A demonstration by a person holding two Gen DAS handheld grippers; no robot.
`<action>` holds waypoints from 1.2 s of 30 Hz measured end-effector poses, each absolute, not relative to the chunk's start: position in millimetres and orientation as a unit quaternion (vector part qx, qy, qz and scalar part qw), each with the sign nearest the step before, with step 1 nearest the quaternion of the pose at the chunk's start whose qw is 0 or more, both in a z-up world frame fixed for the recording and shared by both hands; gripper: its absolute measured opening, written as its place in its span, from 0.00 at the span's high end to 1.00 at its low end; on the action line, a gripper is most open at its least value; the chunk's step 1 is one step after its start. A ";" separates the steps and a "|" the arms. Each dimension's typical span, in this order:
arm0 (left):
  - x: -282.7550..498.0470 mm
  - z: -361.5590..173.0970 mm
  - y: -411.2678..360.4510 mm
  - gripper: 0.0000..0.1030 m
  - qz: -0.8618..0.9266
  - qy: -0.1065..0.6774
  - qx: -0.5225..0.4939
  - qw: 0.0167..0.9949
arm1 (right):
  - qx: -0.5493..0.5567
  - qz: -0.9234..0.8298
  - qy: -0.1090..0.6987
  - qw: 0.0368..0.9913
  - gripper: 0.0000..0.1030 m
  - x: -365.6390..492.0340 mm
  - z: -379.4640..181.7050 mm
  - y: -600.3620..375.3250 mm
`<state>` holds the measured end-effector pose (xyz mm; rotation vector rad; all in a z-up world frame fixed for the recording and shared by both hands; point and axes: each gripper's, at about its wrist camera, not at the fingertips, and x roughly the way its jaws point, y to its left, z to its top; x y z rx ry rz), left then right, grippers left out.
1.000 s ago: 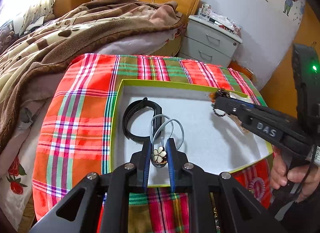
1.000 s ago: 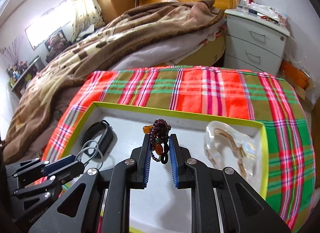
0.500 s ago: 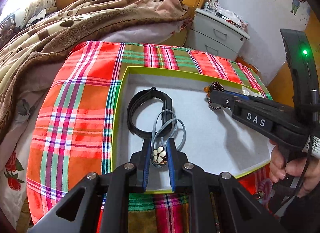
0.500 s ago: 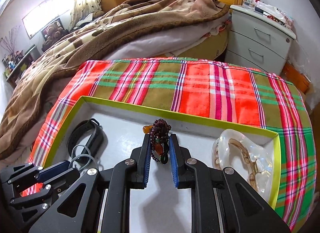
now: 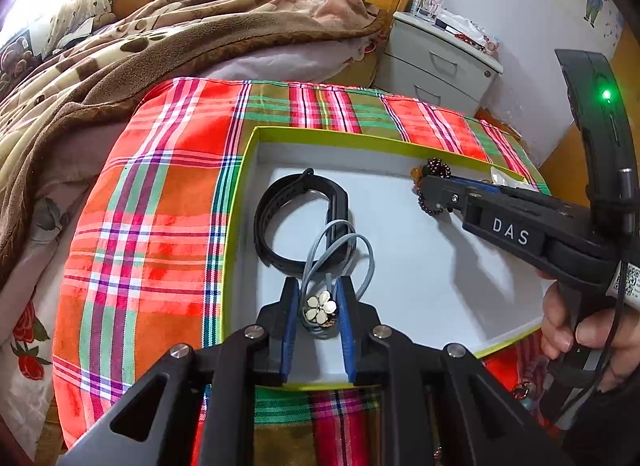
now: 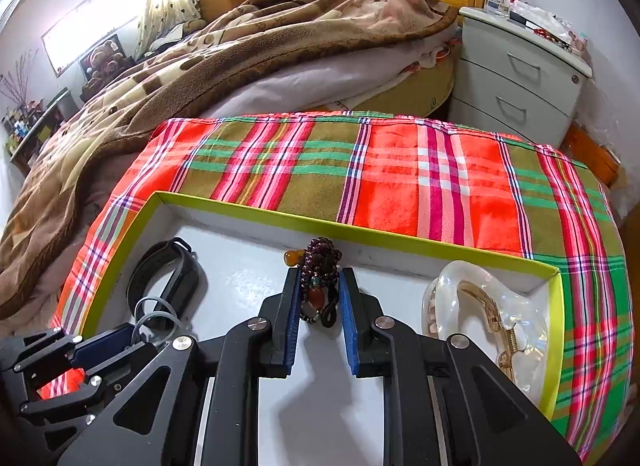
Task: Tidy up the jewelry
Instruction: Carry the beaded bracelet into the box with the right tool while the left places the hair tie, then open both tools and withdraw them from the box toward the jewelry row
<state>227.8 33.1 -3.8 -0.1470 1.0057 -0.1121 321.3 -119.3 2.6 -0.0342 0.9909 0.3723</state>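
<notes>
Jewelry, four pieces, in green-rimmed tray (image 5: 332, 137) with pale floor on plaid cloth (image 5: 152, 201).
- Flower charm (image 5: 319, 308) on grey cord loops (image 5: 340, 250): clamped between left gripper (image 5: 318, 316) pads, loops reaching ahead.
- Dark bead bracelet (image 6: 320, 266), amber bead at top: clamped upright in right gripper (image 6: 320, 302).
- Black band (image 5: 298, 221): just ahead of left gripper, partly under cord.
- Clear clip (image 6: 486, 318): right of right gripper, detail unclear.
Lettering: "DAS" on right gripper body.
</notes>
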 end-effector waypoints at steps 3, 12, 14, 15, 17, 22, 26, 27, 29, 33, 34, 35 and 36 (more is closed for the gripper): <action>227.2 -2.8 32.1 0.78 -0.050 0.482 -0.065 0.872 | -0.017 0.178 0.472 0.863 0.79 321.4 2.7 -119.1; 227.8 -2.0 31.2 0.71 -0.050 0.483 -0.068 0.872 | -0.012 0.176 0.472 0.864 0.70 320.2 4.1 -121.2; 228.1 -1.9 31.3 0.71 -0.050 0.483 -0.070 0.871 | -0.012 0.176 0.471 0.864 0.70 320.1 4.4 -121.1; 228.1 -1.7 31.1 0.70 -0.050 0.483 -0.069 0.872 | -0.013 0.176 0.471 0.865 0.69 320.1 4.6 -121.1; 228.0 -1.5 31.7 0.69 -0.050 0.482 -0.070 0.872 | -0.012 0.176 0.469 0.865 0.63 319.6 5.3 -121.6; 226.6 1.9 31.5 0.63 -0.048 0.478 -0.070 0.874 | -0.009 0.178 0.463 0.868 0.56 316.6 8.9 -122.3; 224.7 5.2 32.3 0.60 -0.046 0.474 -0.072 0.876 | -0.007 0.177 0.459 0.871 0.56 312.9 12.8 -123.8; 223.5 6.5 32.3 0.59 -0.046 0.473 -0.072 0.877 | -0.005 0.177 0.456 0.872 0.56 310.8 14.6 -124.5; 221.2 9.6 31.7 0.58 -0.049 0.469 -0.070 0.879 | -0.003 0.181 0.451 0.874 0.56 306.4 18.1 -125.3; 214.4 16.9 29.5 0.57 -0.050 0.462 -0.066 0.883 | 0.004 0.180 0.438 0.881 0.56 295.2 27.3 -128.8; 211.8 19.2 28.8 0.57 -0.050 0.460 -0.065 0.884 | 0.008 0.180 0.435 0.882 0.56 291.7 30.3 -130.6; 209.4 21.3 28.4 0.57 -0.051 0.458 -0.065 0.885 | 0.011 0.181 0.432 0.884 0.56 288.3 32.6 -132.0; 206.7 23.0 28.0 0.57 -0.051 0.456 -0.065 0.886 | 0.013 0.181 0.428 0.885 0.56 284.9 34.8 -133.4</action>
